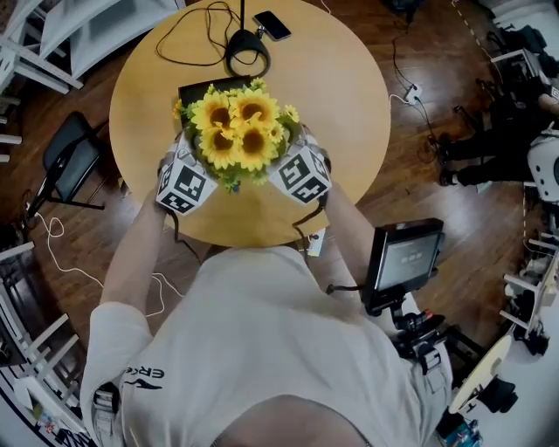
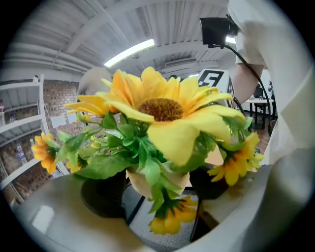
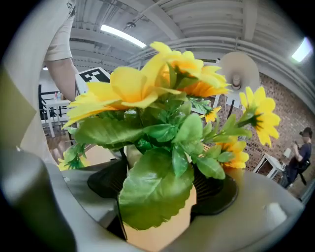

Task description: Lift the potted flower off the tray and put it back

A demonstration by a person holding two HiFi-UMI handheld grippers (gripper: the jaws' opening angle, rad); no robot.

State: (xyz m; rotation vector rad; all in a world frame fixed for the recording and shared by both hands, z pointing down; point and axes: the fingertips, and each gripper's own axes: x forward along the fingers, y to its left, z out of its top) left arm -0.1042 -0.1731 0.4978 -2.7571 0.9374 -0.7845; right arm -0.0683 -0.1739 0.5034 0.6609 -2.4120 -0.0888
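- a person in a white shirt leans over a round wooden surface [image 1: 341, 96], one tool in each hand, arms reaching forward on both sides of the potted flower [image 1: 236, 127].
- the left tool [image 2: 156, 187] is closed on the beige pot [image 2: 140, 179], its black pads [image 2: 104, 194] pressed to both sides under the leaves.
- the right tool [image 3: 157, 197] clamps the same pot from the other side, pads [image 3: 216, 192] against its walls, a large green leaf draped over the front.
- the sunflowers spread between the two marker cubes and hide the tool tips in the head view.
- the pot hangs over the dark tray [image 1: 196, 90]; in the left gripper view its base looks clear of the tray.
- beyond the tray lie a black ring-shaped object [image 1: 230, 54] and a looping cable [image 1: 179, 30].
- a phone [image 1: 272, 24] lies near the far edge.
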